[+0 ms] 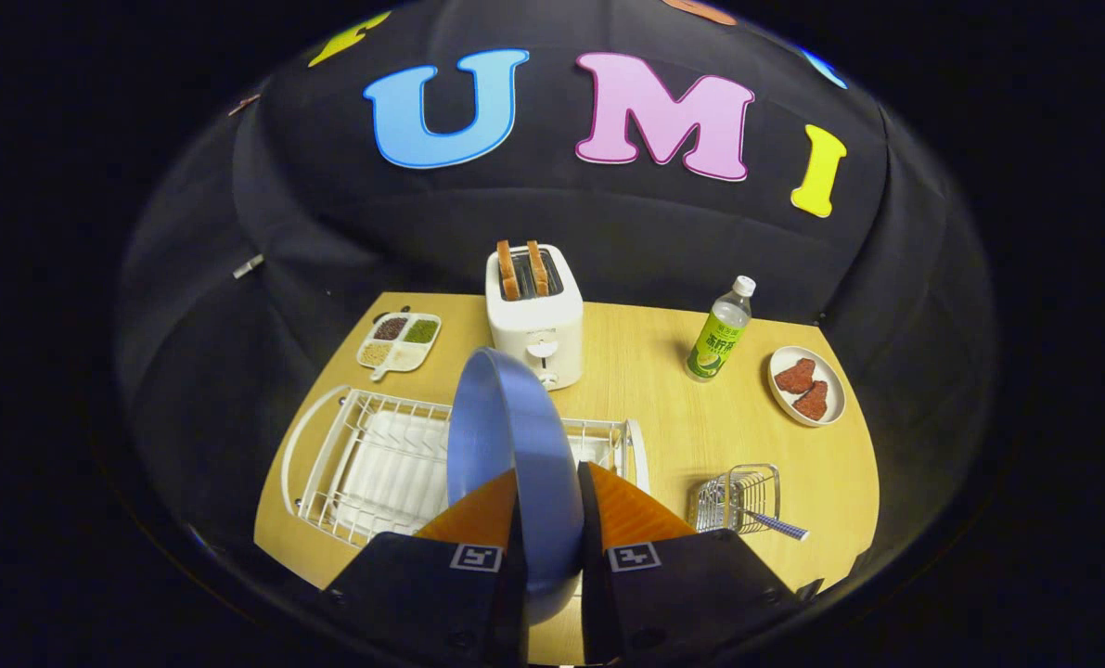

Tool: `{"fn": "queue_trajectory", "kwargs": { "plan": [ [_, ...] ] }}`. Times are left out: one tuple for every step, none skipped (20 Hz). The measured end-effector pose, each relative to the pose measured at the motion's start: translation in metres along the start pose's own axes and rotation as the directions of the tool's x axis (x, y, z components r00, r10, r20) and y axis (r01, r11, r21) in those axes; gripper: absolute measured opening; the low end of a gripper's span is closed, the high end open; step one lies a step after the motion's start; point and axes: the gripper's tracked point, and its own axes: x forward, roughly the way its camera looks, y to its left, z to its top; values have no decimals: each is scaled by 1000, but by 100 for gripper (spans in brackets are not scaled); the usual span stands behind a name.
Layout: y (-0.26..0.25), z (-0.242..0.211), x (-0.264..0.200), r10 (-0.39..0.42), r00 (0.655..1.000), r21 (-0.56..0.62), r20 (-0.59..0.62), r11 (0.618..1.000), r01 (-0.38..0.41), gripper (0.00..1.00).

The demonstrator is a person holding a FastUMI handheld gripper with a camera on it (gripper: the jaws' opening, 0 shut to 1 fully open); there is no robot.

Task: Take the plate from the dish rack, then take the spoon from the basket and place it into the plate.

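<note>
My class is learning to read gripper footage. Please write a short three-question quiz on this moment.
1. True or false: the gripper is shut on the blue plate.
2. Where is the spoon? A) wire basket B) dish rack C) toaster
3. What stands between the toaster and the dish of meat?

Key: 1 true; 2 A; 3 a bottle.

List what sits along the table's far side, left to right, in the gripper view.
Divided snack tray → toaster with two bread slices → bottle → small plate of red pieces. Nearer, the gripper is shut on the blue plate, held on edge over the dish rack.
</note>
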Motion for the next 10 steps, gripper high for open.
{"fn": "queue_trajectory", "kwargs": {
  "plan": [
    [-7,0,-10,22,1000,13,14,1000,-22,26],
    [-14,0,-20,40,999,26,27,999,-41,26],
    [-23,-1,-31,56,998,40,41,998,-58,26],
    [-32,-4,-42,74,996,53,50,996,-77,26],
    [-40,-7,-54,94,994,68,58,993,-98,26],
    [-49,-12,-64,113,992,81,61,990,-117,26],
    [-61,-20,-75,125,991,90,57,987,-130,26],
    [-75,-30,-84,129,990,96,49,986,-133,26],
    [-89,-43,-93,127,991,106,32,986,-130,26],
    [-102,-58,-101,126,992,121,12,985,-126,26]
  ]
}}
